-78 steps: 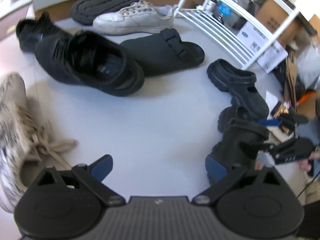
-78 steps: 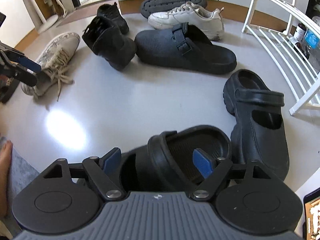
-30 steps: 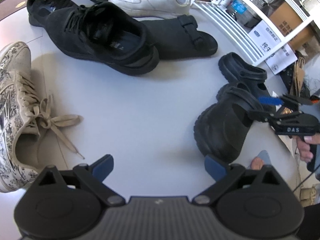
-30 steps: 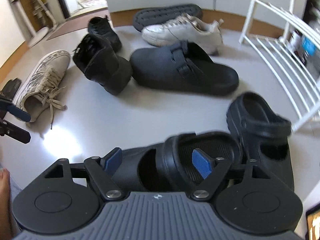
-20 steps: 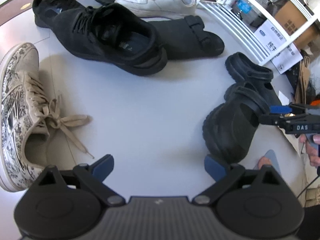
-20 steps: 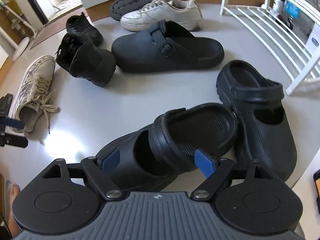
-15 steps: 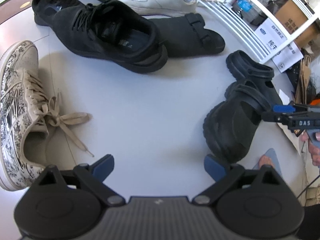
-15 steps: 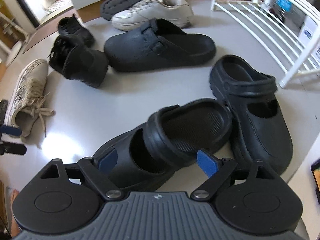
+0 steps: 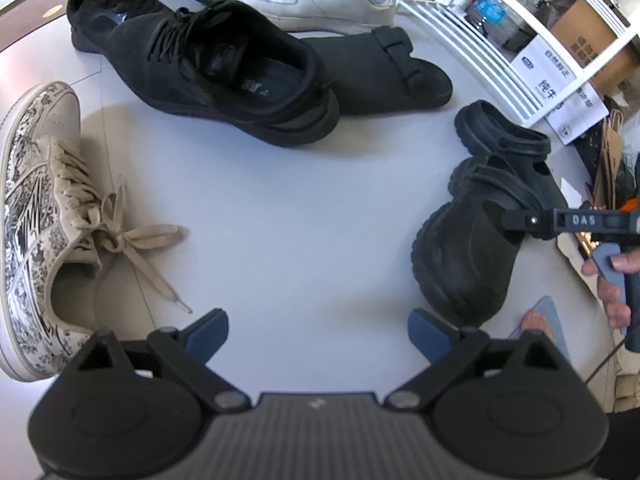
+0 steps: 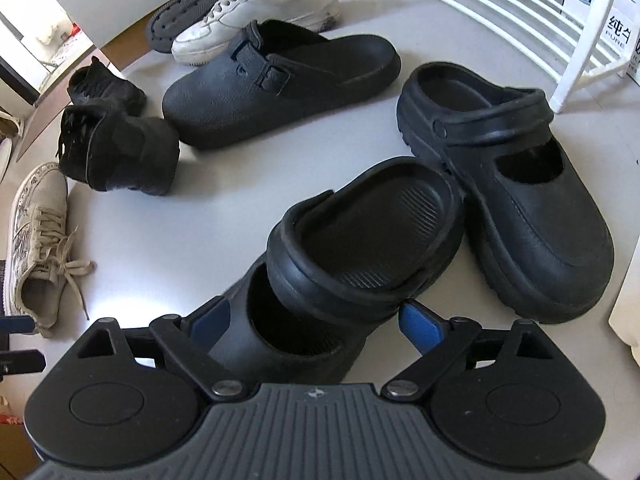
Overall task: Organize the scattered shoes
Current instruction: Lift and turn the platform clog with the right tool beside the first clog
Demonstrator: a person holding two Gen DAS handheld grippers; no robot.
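Straddling a black clog, the right gripper has just released; left gripper gapes empty.

Black clogs, white sneaker, beige black-patterned sneaker, blue tool pads, white rack

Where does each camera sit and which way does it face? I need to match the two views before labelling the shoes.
Left wrist: on the left tongs, facing steeply down at the floor; own open blue pads, the right tongs, a hand.
Right wrist: on the right tongs, tilted down over the near black clog; own open pads flank it, having just widened.
Shared: that clog, the patterned sneaker, the buckled clog, the white rack.
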